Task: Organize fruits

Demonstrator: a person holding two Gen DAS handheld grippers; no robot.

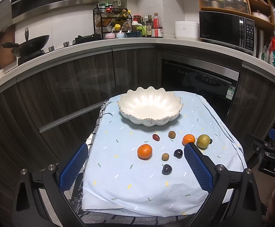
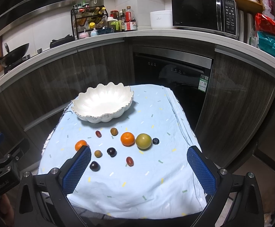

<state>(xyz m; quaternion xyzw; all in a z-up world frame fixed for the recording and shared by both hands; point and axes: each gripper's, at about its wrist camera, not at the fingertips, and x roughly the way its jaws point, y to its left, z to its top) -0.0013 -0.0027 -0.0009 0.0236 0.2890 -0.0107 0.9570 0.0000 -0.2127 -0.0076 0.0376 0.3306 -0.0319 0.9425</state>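
A white scalloped bowl stands empty at the far end of a light blue cloth. In front of it lie two oranges, a green round fruit, dark plums, small brownish fruits and red grapes. My left gripper is open and empty above the cloth's near edge. My right gripper is open and empty, also near the front.
The cloth covers a small table in front of dark kitchen cabinets and a dishwasher. The counter behind holds a wok, a bottle rack, a rice cooker and a microwave. The other gripper shows at the right edge.
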